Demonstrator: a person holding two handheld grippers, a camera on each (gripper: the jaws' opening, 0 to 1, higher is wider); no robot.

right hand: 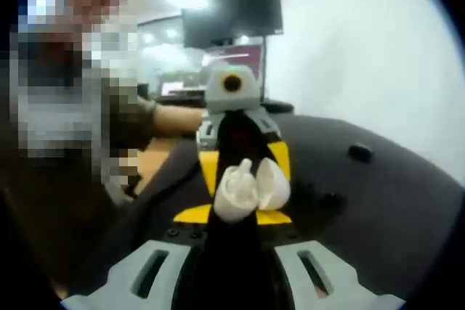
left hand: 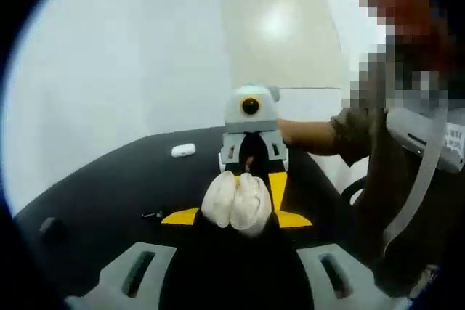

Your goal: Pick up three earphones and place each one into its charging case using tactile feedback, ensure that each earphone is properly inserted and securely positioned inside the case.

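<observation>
Mid-insertion by the look of it: left gripper (left hand: 237, 205) clamped on white charging case (left hand: 236, 200), right gripper (left hand: 251, 156) just ahead pinching something small, maybe an earphone, can't tell, next needs a gentle press to seat.

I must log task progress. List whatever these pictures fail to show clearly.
- Left gripper view: whether the left claw pinches an earphone; its white pads hide the gap.
- Right gripper view: the same for the right claw; its blurred pads cover the gap.
- Left gripper view: the small white object on the black table, case or earphone, is too small to tell.
- Right gripper view: the dark lump is too blurred to identify.
</observation>
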